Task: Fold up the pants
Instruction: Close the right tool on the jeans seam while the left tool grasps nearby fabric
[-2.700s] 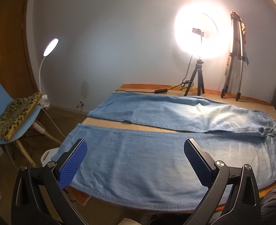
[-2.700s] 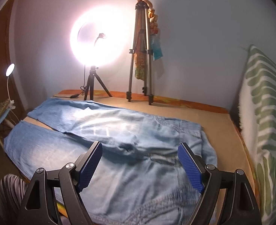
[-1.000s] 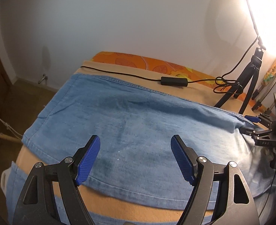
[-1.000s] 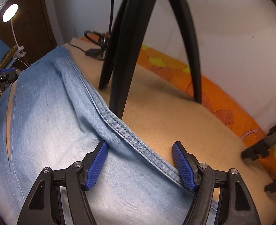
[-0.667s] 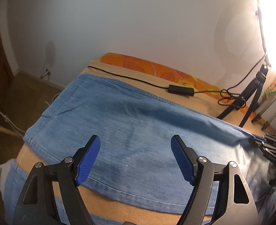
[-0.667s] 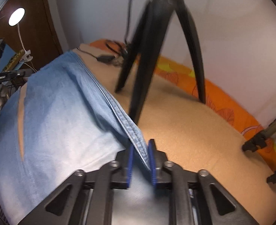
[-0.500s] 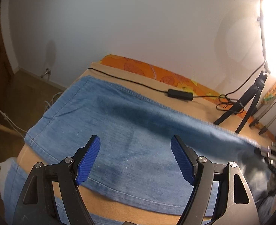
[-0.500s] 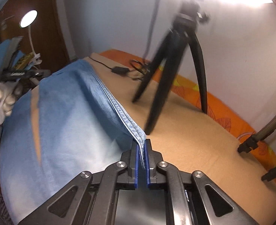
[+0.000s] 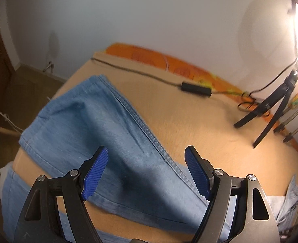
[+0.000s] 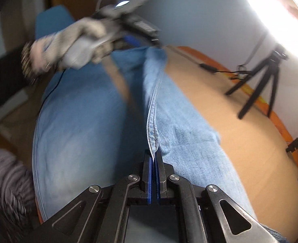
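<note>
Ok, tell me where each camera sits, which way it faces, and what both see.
Left wrist: on the left claw, open, looking across the jeans toward the wall; only its own fingers show.
Right wrist: on the right claw, shut on the jeans' seam, looking along the leg; the gloved left hand shows.
Shared: the jeans, the black tripod, the tan bed cover.
</note>
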A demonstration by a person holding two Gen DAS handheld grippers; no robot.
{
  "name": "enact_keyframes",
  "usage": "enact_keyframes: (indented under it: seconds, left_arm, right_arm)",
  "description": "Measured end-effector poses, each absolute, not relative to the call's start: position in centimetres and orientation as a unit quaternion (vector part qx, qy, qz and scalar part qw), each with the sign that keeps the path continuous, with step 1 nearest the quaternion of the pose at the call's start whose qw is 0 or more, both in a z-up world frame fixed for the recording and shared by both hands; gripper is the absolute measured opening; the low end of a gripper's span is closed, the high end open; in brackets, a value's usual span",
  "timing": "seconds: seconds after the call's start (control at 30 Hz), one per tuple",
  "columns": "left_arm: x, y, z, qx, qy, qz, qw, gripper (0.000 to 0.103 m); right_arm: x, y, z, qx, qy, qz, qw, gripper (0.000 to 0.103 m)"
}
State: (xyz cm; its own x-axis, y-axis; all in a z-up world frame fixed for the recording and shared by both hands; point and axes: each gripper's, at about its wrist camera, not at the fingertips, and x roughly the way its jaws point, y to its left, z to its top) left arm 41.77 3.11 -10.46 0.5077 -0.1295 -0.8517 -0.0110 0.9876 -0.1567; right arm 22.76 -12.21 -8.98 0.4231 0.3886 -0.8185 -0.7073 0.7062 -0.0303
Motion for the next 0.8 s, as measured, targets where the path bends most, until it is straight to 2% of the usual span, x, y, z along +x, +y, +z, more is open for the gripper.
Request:
enact_keyframes:
  seconds: [0.37,0.4,0.5,0.57,0.63,0.7,0.8]
  left_arm:
    - [45.3,-0.1,-14.8,-0.006,0.547,0.041,0.836,0.079]
    - [45.5,-0.2,-15.4,-0.002,0.551,0.05,0.833,0.081]
    - [45.3,0.0,-15.5,-0.014,0.521,0.056,0.851,0.076]
    - [44.9,0.4,-15.4,-0.022,0.507,0.056,0.86,0.058]
    - [44.6,1.1,-15.1,-0.02,0.492,0.067,0.868,0.022]
    - [44.3,2.5,-14.9,-0.041,0.485,0.068,0.871,0.01]
    - [43.6,4.9,-14.4,-0.097,0.475,0.045,0.874,0.007]
  right_arm:
    - [22.2,-11.8,-10.4,-0.182,0.417,0.326,0.829,0.001]
    - [22.3,-11.7,-10.5,-0.183,0.417,0.326,0.828,0.001]
    - [22.1,-11.7,-10.7,-0.182,0.416,0.324,0.83,0.001]
    - [21.4,-11.7,-10.4,-0.18,0.415,0.323,0.831,0.001]
    - [21.4,-11.8,-10.4,-0.179,0.415,0.322,0.832,0.001]
    - [21.4,-11.8,-10.4,-0.18,0.414,0.319,0.833,0.001]
    - [21.6,-11.8,-10.4,-0.182,0.412,0.31,0.837,0.0]
